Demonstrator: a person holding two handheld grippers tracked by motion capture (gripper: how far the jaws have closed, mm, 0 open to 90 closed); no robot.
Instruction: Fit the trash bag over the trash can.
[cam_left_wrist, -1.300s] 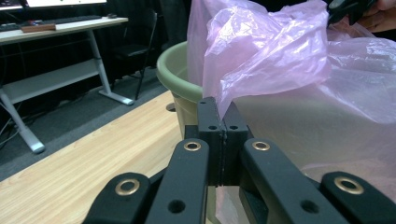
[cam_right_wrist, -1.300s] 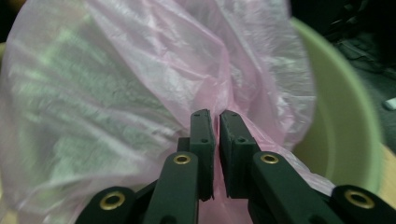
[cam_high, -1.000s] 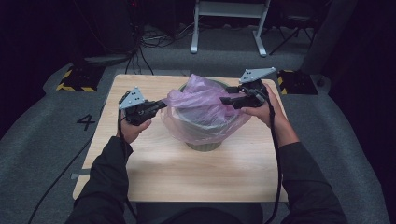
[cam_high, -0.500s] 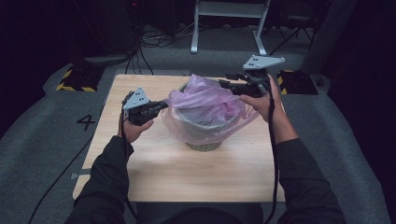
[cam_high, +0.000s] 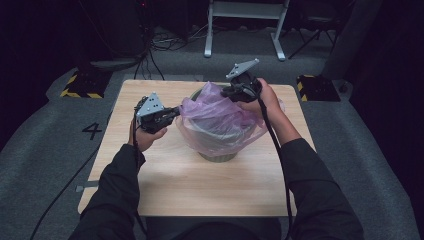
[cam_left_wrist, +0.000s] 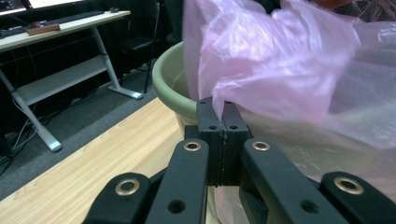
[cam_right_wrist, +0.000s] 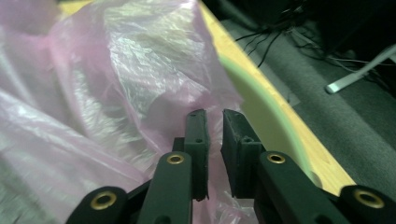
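From the high view we see the thin pink plastic bag (cam_high: 220, 122) draped over the round green pot (cam_high: 218, 156) mid-table, the left gripper (cam_high: 172, 112) at its nine o'clock, the right gripper (cam_high: 226, 92) at twelve. In the left gripper view our jaws pinch the bag's edge at the pot's rim. In the right gripper view the jaws have just been closing, a narrow gap left, film between them.

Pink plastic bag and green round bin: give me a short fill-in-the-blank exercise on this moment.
1. The thin pink plastic bag is draped over a round bin coloured ____.
2. The left hand-held gripper is shut on the ____.
3. The bin stands on a table made of ____.

Missing words: green; bag; wood
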